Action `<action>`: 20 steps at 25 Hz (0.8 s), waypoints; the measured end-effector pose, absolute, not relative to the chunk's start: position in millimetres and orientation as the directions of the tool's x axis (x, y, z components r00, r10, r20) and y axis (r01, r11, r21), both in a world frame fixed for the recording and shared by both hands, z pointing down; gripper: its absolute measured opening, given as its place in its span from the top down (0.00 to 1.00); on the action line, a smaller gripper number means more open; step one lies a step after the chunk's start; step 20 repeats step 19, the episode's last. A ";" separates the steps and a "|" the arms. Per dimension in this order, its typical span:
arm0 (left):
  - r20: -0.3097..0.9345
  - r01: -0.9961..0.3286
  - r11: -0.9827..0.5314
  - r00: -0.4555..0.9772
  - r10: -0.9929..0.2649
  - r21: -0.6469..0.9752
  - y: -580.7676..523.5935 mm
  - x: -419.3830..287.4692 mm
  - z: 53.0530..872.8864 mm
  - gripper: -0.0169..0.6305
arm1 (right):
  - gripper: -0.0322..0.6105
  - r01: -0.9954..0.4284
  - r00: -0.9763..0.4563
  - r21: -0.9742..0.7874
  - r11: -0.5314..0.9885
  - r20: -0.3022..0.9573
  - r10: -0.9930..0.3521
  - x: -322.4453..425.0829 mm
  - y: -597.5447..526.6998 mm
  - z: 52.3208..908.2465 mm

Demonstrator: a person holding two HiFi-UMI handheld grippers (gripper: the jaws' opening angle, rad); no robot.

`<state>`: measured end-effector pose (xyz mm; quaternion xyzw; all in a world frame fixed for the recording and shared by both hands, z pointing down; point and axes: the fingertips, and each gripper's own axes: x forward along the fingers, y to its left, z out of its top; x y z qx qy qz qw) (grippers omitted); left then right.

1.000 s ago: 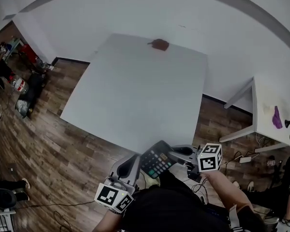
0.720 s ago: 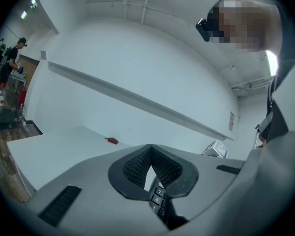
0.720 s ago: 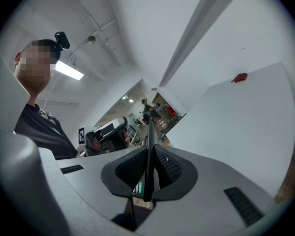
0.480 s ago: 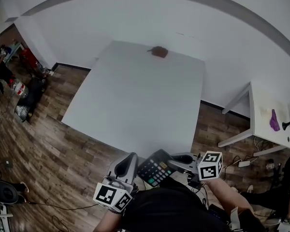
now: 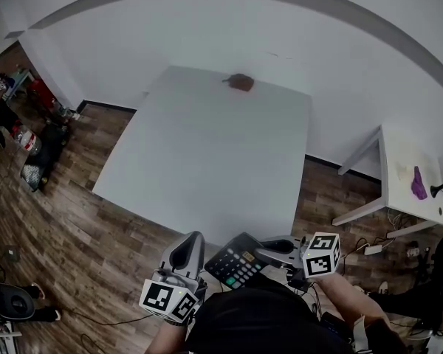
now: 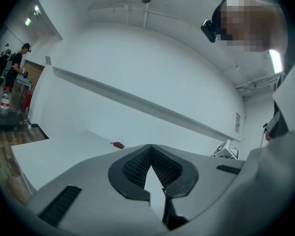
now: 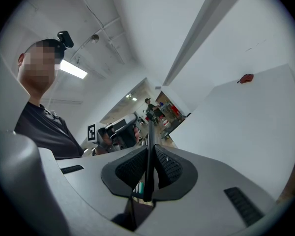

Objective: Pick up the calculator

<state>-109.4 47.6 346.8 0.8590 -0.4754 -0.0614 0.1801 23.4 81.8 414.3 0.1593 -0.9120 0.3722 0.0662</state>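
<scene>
The calculator (image 5: pixel 235 260) is up off the desk (image 5: pixel 207 153), low in the middle of the head view, close to the person's body. The right gripper (image 5: pixel 269 252) has its jaws clamped on one thin edge; its own view shows the calculator edge-on between the pads. The left gripper (image 5: pixel 186 248), just to the left, has its jaws closed on nothing.

The danger is that narrow bite. Most of the calculator sticks out past the jaws, so a tilt or quick swing could make it pivot and slip. It looks to be past the desk's near edge, so it would likely drop to the wooden floor (image 5: pixel 96 234). A nudge from the left gripper could also knock it loose.
</scene>
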 end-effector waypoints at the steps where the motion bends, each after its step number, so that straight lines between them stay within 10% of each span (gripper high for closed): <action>1: 0.066 -0.795 -0.483 0.540 -0.839 0.368 46.3 -109.8 347.0 0.96 | 0.87 -0.340 -0.940 -0.658 0.672 0.241 -0.241 23.1 81.1 414.5; 20: 0.072 -0.798 -0.473 0.533 -0.843 0.374 32.4 -111.1 356.5 0.96 | 0.87 -0.336 -0.941 -0.647 0.685 0.259 -0.217 18.5 70.8 415.5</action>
